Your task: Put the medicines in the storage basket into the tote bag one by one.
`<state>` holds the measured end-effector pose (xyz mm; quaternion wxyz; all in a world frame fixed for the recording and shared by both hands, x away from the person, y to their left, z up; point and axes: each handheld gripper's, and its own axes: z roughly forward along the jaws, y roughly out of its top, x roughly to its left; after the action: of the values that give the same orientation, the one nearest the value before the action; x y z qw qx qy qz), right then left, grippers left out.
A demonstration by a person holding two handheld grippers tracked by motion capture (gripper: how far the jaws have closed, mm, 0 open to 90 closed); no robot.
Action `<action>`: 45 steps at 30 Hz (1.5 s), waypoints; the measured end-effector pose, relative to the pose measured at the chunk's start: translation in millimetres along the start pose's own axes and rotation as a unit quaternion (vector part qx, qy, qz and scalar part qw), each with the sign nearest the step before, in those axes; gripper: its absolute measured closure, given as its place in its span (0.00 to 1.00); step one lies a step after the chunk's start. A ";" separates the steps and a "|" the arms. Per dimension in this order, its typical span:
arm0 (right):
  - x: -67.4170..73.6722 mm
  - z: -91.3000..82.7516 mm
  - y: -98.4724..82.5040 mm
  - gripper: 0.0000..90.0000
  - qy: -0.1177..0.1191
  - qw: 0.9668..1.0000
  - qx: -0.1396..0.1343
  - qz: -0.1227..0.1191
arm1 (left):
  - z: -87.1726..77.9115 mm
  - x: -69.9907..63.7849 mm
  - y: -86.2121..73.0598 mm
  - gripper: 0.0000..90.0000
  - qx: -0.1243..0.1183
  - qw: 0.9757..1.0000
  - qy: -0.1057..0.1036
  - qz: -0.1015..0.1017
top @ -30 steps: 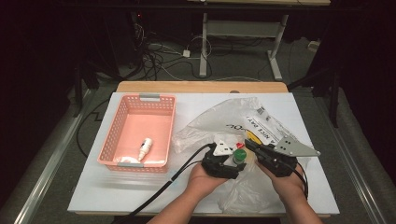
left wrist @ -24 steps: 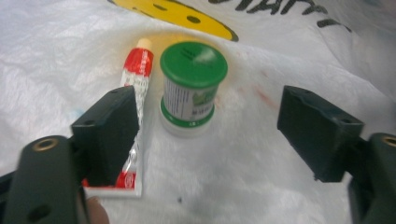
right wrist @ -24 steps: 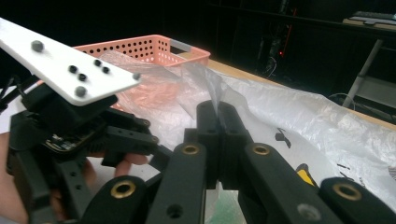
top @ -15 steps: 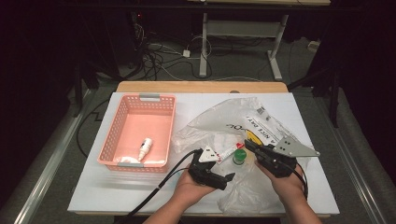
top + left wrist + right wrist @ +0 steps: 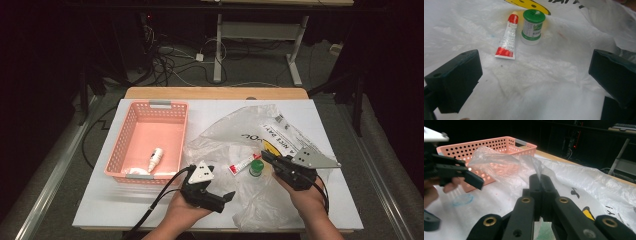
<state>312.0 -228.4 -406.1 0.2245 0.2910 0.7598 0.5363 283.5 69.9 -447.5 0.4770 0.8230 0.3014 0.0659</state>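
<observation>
While my right gripper (image 5: 541, 181) pinches the plastic bag (image 5: 506, 161), left gripper (image 5: 220, 197) has just opened, empty; tube (image 5: 507, 37), probably ointment, beside green-capped bottle (image 5: 532, 26).

My left gripper (image 5: 220, 197) sits near the table's (image 5: 100, 205) front edge, its jaws apart with nothing between them after opening just now, well clear of the tube (image 5: 241, 163) and the green-capped jar (image 5: 256, 167), which lie side by side on the clear plastic bag (image 5: 240, 135). My right gripper (image 5: 267, 157) points toward the jar from the right, its jaws together over the bag; whether they pinch the film cannot be told from here. The pink basket (image 5: 125, 145) stands to the left of the bag and holds a small white bottle (image 5: 156, 159).
</observation>
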 end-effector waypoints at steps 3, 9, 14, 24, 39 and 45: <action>0.6 0.5 -0.7 1.00 0.002 1.000 0.003 -0.001 | -11.7 1.2 -3.3 0.00 -0.002 1.000 0.004 -0.001; 1.3 0.4 -1.0 1.00 0.000 1.000 0.003 0.001 | -28.4 9.0 -10.4 0.00 0.012 1.000 0.015 0.003; -0.5 -1.8 -0.3 1.00 -0.004 1.000 -0.001 0.001 | -45.3 16.2 -15.9 0.00 -0.003 0.999 0.035 -0.005; -2.0 -2.0 -1.6 1.00 -0.003 1.000 0.001 0.001 | -77.8 35.9 -21.5 0.00 -0.023 0.996 0.080 -0.025; -2.8 -1.6 -2.9 1.00 -0.003 1.000 0.002 0.001 | -124.4 91.6 -39.2 0.00 -0.043 0.982 0.160 -0.094; -2.1 -0.9 -3.3 1.00 -0.003 1.000 0.004 0.002 | -138.3 107.4 -48.2 0.00 -0.046 0.975 0.185 -0.115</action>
<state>312.2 -231.3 -408.8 0.2252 0.2948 0.7605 0.5329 294.8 250.6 -432.3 0.4542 0.7337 0.4738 0.1758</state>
